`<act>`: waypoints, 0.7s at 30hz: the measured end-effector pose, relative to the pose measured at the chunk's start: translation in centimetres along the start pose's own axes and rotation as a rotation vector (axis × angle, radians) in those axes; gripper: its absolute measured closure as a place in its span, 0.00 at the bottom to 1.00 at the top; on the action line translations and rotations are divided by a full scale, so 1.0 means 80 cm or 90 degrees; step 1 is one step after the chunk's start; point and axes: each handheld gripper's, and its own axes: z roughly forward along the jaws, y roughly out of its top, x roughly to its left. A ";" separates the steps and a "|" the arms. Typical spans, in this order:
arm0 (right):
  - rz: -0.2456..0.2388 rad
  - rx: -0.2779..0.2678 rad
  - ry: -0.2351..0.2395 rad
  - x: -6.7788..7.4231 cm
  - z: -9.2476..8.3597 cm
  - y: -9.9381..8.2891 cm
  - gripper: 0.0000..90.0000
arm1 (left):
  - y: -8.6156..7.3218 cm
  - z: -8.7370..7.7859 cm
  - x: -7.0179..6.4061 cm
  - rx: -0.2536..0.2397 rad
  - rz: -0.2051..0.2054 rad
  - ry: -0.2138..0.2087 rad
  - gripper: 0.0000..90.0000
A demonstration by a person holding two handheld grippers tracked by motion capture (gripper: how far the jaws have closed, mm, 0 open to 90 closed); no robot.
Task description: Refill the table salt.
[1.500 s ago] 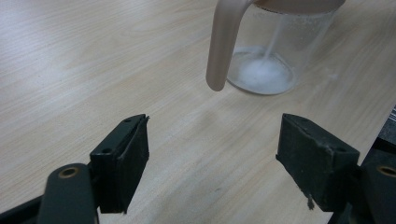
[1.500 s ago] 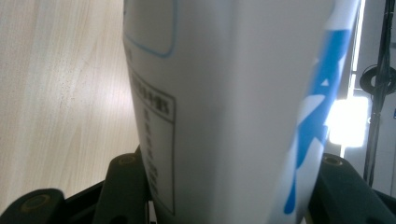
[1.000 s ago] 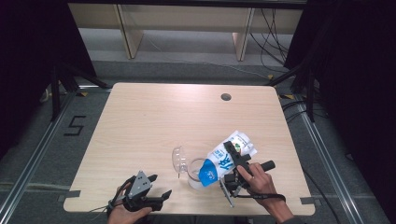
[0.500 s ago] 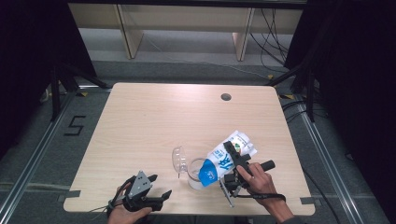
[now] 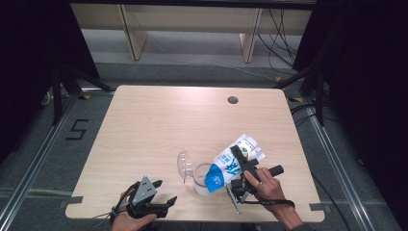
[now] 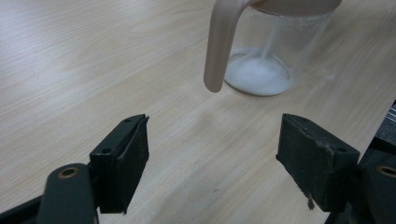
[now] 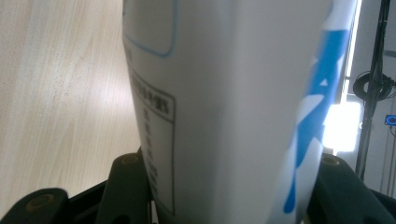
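White-and-blue pouch: soft plastic refill bag, tilted over the jar, likely slippery; grip mid-body.
Clear jar: rigid, light, holds white powder.
Right tool: clamped on the pouch.
Left tool: released, resting on the bench.

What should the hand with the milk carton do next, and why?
Probably keep the carton tipped a little longer. The right gripper is shut on it, its blue top end is low over the jug, and the jug has just a thin white layer at the bottom.
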 end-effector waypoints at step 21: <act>-0.012 0.004 -0.004 -0.001 -0.001 0.001 0.59 | 0.000 0.001 -0.002 -0.003 -0.017 0.001 0.27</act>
